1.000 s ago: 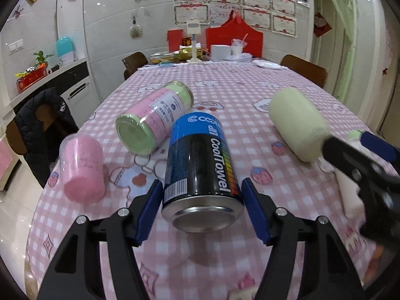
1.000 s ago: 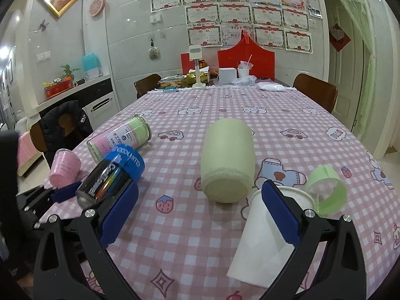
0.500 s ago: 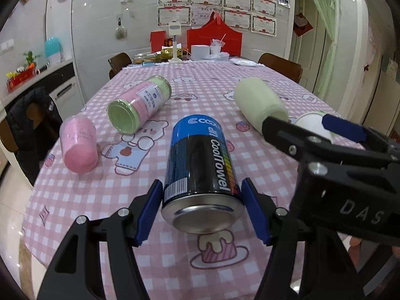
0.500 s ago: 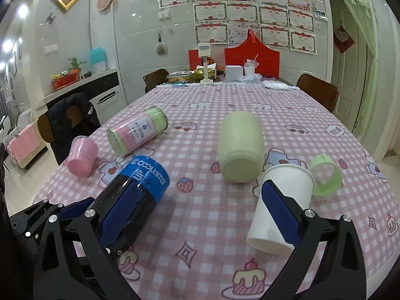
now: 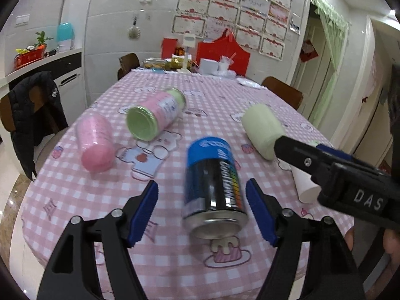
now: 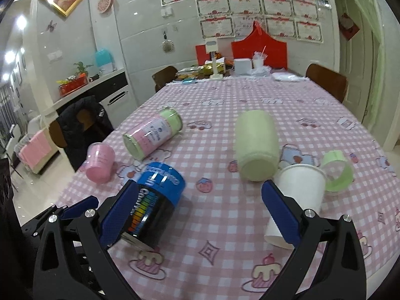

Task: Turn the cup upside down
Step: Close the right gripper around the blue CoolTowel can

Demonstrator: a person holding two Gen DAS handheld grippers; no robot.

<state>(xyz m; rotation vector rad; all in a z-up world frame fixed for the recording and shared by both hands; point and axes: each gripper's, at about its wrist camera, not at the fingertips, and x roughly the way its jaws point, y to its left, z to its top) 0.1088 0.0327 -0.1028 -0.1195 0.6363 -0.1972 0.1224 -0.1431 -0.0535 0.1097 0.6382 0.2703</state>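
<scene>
Change: since half a second earlier we had spread the left tongs, freeing the black-and-blue can, which blurred as it tipped between the pads.
Left tongs: spread wide, gripping nothing; the can sat between the pads, apparently touching neither.
Right tongs: spread, pinching nothing; we judged they were lined up on the white paper cup, the task's thing.
Cup: just right of the can, leaning on its side, mouth facing away from us, beside the pale green cup and a green ring.
Why: we judged the can was let go so both hands were free for the flip.
Surface: pink checked tabletop with cartoon prints.
Room: white tiled wall hung with framed certificates.
</scene>
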